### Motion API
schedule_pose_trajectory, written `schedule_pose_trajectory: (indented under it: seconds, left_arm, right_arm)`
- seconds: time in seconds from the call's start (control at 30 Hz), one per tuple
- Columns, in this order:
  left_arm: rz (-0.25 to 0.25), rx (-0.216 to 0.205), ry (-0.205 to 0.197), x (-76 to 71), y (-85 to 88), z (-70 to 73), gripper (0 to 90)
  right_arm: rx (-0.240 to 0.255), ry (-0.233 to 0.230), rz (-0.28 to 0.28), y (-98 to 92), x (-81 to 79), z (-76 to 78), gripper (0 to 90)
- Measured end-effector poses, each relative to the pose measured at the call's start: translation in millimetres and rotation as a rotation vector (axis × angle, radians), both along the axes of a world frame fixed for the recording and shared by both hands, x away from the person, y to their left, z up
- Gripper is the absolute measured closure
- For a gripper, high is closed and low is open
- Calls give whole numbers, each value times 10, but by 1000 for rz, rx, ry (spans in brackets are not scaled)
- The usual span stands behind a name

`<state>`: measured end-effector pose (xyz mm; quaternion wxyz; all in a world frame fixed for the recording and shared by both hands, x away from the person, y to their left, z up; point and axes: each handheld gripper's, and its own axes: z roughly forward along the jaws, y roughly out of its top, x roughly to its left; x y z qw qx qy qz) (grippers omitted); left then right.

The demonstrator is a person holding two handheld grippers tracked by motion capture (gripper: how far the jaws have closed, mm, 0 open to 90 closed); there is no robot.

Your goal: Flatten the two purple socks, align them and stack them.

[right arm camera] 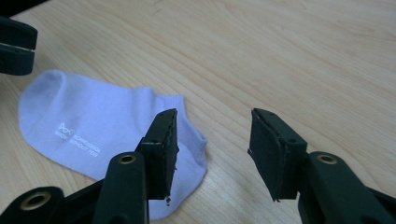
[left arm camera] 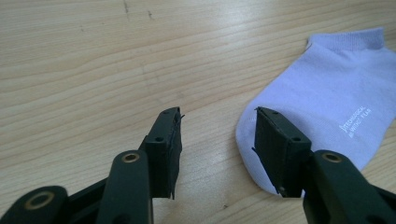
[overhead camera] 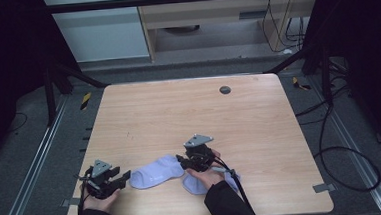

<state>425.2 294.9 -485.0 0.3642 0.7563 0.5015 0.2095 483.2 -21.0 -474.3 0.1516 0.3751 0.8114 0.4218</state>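
1. The left gripper point(overhead camera: 124, 177) sits low near the table's point(overhead camera: 260, 133) front-left corner, jaws wide apart with bare wood between them. In the left gripper view one black pad point(left arm camera: 275, 149) stands at the toe end of a lavender sock point(left arm camera: 327, 102), apparently just over its edge; nothing is pinched.

2. The right gripper point(overhead camera: 182, 161) hangs near the middle of the front edge, jaws likewise wide and holding nothing. In the right gripper view one pad point(right arm camera: 161, 149) lies over the sock's cuff end point(right arm camera: 182, 121) and the other is above bare table.

3. The step in hand looks like taking this sock at both ends. To do it well, I would lower each gripper until one pad slides under the cloth and one stays over it, then close both together, so the sock lifts flat rather than bunching.

4. The risk is a pad pushing the thin cloth along the wood instead of catching it; a shallow, slightly tilted approach should help.

5. The sock lies flat between the two grippers, close to the front edge, toe toward the left corner. It is a pale lavender ankle sock with small white lettering point(left arm camera: 357, 119) on its side and a ribbed cuff.

6. A second sock point(overhead camera: 197, 184) of the same colour lies partly under the right hand point(overhead camera: 207, 176), nearer the front edge.
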Motion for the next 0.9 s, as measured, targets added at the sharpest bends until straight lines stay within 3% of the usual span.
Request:
schedule_pose_trajectory:
  seconds: [0.2,0.4,0.63,0.77,0.9]
  left_arm:
    - [-22,25,35,38,-58,-60,536]
    - [-37,22,63,53,-79,-90,591]
    - [-52,21,88,68,-121,-102,734]
    - [-65,26,95,62,-148,-88,851]
    - [-72,9,80,41,-152,-26,870]
  right_arm:
    - [-41,16,15,117,63,-105,555]
    - [-65,35,27,201,98,-196,610]
    - [-91,36,50,284,82,-262,762]
    - [-90,36,43,298,65,-257,856]
    - [-61,36,43,265,40,-196,865]
